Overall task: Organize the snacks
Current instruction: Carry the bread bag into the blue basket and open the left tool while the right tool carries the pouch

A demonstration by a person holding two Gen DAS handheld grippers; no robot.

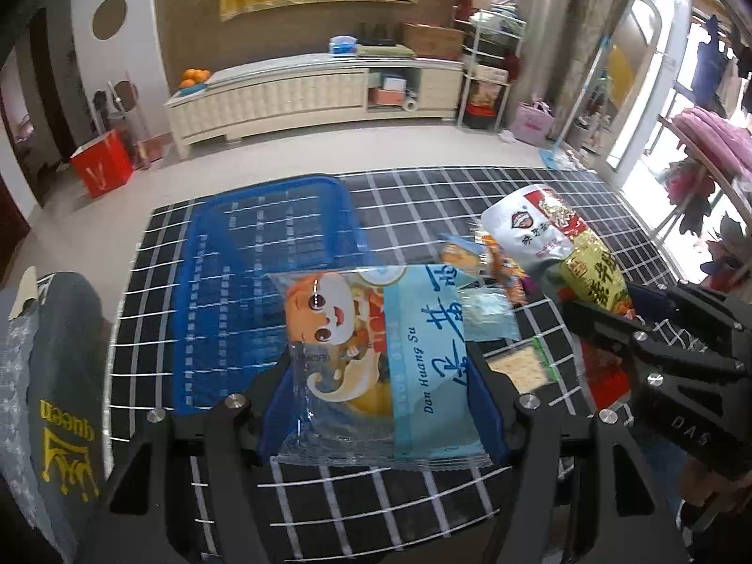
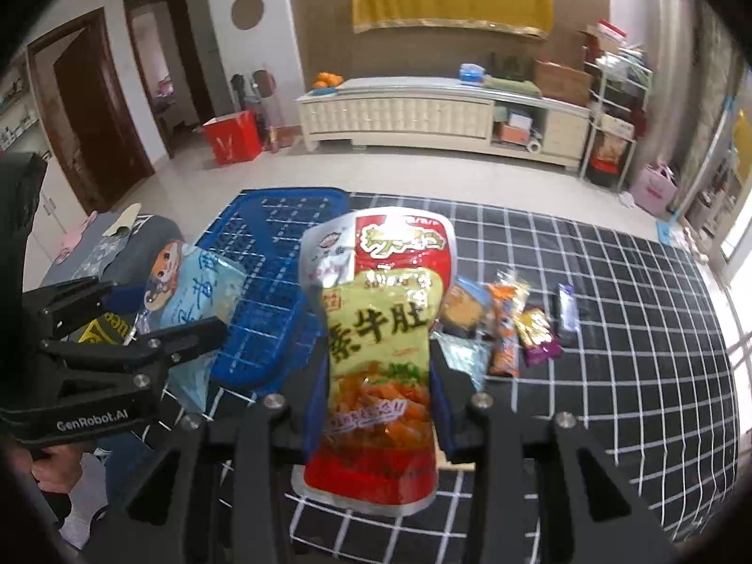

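While both packets are held above the black white-gridded worktop (image 2: 611,329), the pale blue plastic snack bag (image 1: 376,357) is pinched crosswise by the left claw (image 1: 380,404), its long axis running away towards the blue plastic mesh basket (image 1: 244,282). The red-and-yellow foil pouch (image 2: 380,343) is clamped upright by the right claw (image 2: 376,418), top pointing away.

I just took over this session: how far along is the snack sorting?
Nothing looks done: the blue basket appears empty. In hand: the left gripper holds a light blue snack pack, and the right gripper holds a red-and-yellow pouch. Left: several small packets on the checked cloth.
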